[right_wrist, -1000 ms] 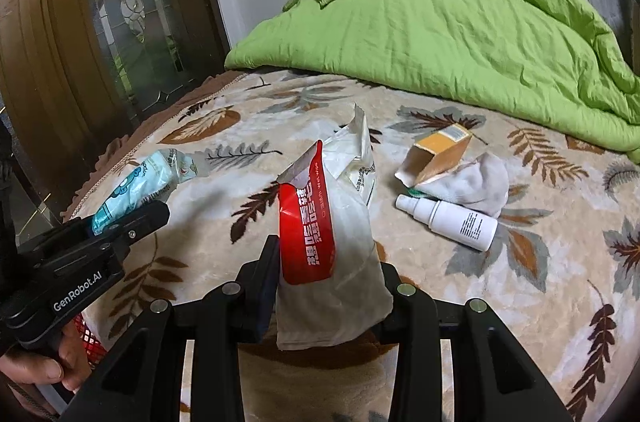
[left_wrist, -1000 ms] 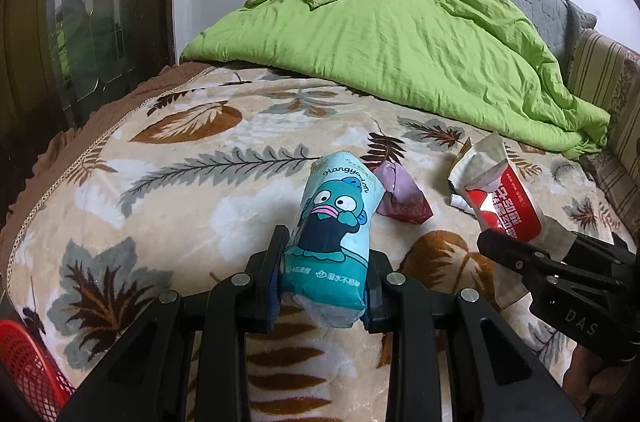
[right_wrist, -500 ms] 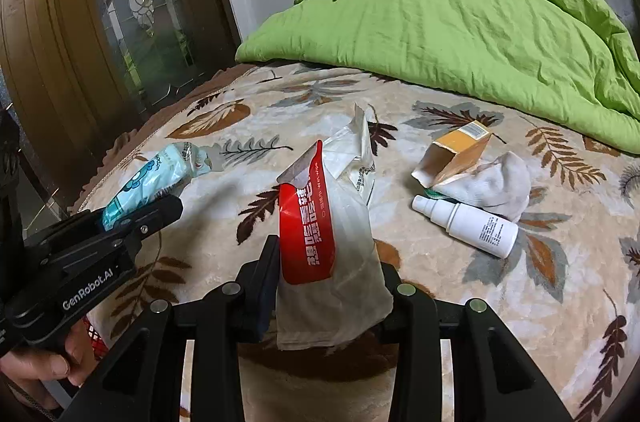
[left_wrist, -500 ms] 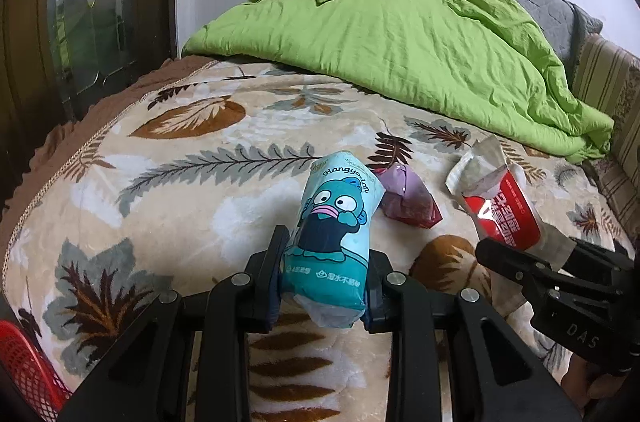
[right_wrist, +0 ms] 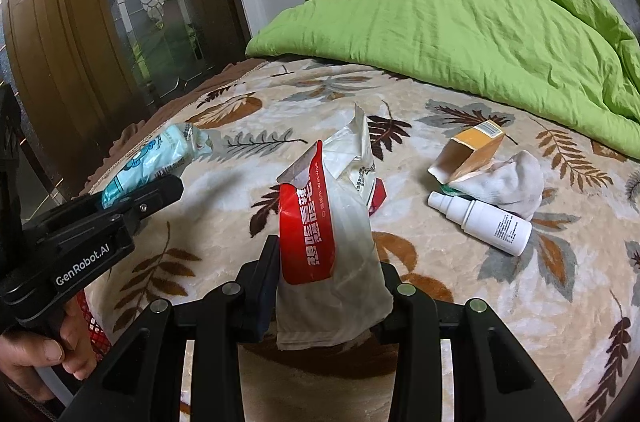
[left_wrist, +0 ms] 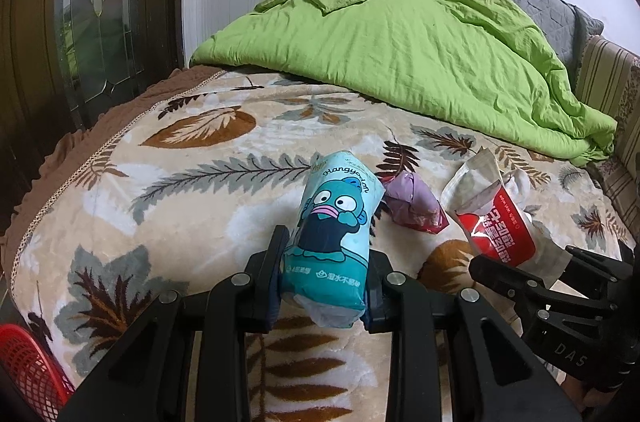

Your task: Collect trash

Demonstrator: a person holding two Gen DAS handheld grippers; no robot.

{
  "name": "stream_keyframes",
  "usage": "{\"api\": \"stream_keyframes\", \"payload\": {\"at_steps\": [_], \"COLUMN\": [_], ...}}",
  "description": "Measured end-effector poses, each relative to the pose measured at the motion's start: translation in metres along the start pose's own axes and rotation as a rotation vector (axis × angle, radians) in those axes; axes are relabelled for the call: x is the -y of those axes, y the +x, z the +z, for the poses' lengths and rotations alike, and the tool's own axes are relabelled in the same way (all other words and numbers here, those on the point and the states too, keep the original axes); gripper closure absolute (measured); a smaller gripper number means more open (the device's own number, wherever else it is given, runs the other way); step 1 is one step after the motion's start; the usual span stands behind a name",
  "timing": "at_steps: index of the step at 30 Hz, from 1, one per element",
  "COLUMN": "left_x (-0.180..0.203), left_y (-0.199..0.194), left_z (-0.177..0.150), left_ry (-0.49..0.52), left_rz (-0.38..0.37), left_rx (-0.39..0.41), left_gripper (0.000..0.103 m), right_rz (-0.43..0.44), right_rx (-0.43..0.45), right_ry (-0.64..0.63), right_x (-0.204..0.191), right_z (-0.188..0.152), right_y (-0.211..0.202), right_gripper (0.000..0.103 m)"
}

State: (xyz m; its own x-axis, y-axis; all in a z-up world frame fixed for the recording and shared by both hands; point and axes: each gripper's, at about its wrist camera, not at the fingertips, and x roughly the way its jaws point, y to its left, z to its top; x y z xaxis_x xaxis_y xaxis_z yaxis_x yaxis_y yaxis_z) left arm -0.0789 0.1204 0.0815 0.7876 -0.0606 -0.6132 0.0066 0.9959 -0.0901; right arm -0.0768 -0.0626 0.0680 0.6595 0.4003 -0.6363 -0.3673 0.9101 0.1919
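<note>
My left gripper (left_wrist: 324,282) is shut on a teal tissue pack (left_wrist: 334,234) with a cartoon fish, held above the leaf-patterned blanket (left_wrist: 160,190). My right gripper (right_wrist: 328,286) is shut on a torn red and white pouch (right_wrist: 332,254). That pouch also shows in the left wrist view (left_wrist: 496,222), and the tissue pack shows in the right wrist view (right_wrist: 148,162). On the bed lie a purple wrapper (left_wrist: 412,202), an open orange carton (right_wrist: 468,154), a crumpled white cloth (right_wrist: 508,178) and a white spray bottle (right_wrist: 480,218).
A green duvet (left_wrist: 400,38) is heaped at the back of the bed. A red basket (left_wrist: 28,366) stands off the bed's near left corner. A dark wooden door with glass panels (right_wrist: 100,22) is on the left. A striped headboard (left_wrist: 608,82) is on the right.
Both grippers have risen and drawn back a little with their loads. The items on the bed have not moved.
</note>
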Motion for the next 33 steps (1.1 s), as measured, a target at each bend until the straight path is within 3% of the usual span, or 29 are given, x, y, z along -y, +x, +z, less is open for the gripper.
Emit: {"api": "stream_keyframes", "payload": {"at_steps": [13, 22, 28, 33], "left_x": [-0.014, -0.058, -0.112, -0.165], "left_y": [-0.018, -0.079, -0.146, -0.193], "left_z": [0.004, 0.023, 0.002, -0.049], "left_ry": [-0.062, -0.139, -0.173, -0.216], "left_rz": [0.005, -0.002, 0.071, 0.191], "left_rx": [0.027, 0.084, 0.131, 0.098], "left_gripper": [0.075, 0.075, 0.074, 0.074], "right_rz": [0.01, 0.058, 0.133, 0.242], "right_rx": [0.011, 0.02, 0.047, 0.008], "right_ry": [-0.001, -0.013, -0.094, -0.186], "right_x": [-0.004, -0.031, -0.079, -0.136], "right_z": [0.0, 0.01, 0.027, 0.028], "right_y": [0.0, -0.015, -0.04, -0.045], "right_gripper": [0.063, 0.063, 0.063, 0.063]}}
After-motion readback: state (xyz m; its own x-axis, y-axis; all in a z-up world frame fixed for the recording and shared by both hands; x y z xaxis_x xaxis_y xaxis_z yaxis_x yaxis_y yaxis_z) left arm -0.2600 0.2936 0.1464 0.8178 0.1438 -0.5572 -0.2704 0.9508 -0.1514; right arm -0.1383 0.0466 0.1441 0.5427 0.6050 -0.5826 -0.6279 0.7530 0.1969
